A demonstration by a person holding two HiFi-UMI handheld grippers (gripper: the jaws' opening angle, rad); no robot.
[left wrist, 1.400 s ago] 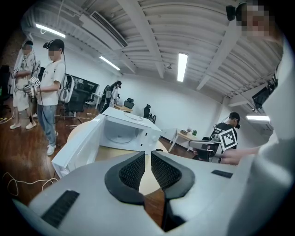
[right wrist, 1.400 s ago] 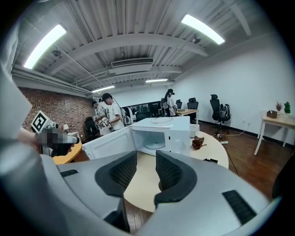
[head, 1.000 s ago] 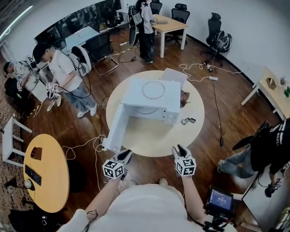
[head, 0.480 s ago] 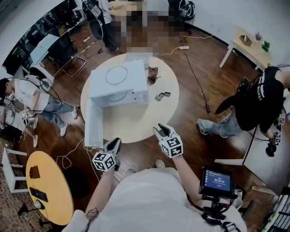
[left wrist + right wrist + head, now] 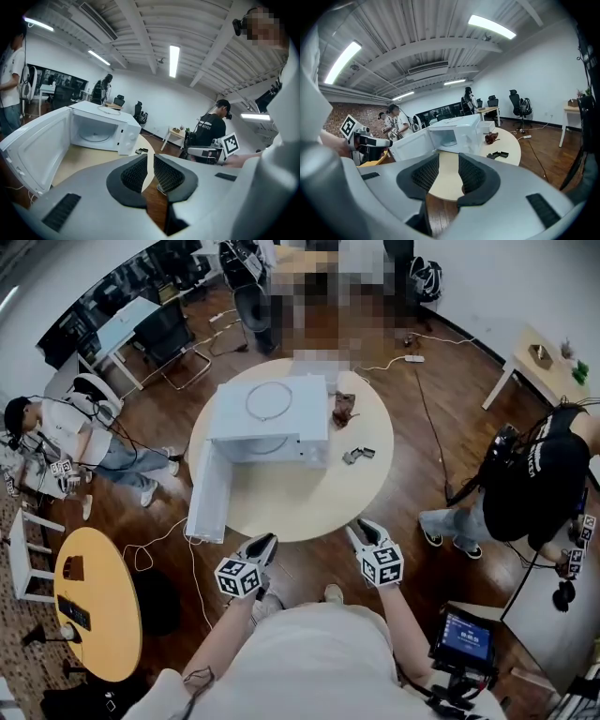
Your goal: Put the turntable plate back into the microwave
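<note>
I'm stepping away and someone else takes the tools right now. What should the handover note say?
Left tool: jaws slightly apart, empty.
Right tool: open, empty.
Both are short of the round table.
Microwave stands on it, door swung open.
The plate lies on top of the microwave.
Done: door open.
To do: lift the plate, set it inside, probably shut the door.

Open office-lab: desks [image 5: 553,371], swivel chairs [image 5: 514,102], wood floor [image 5: 422,521], ceiling strip lights [image 5: 174,60].
</note>
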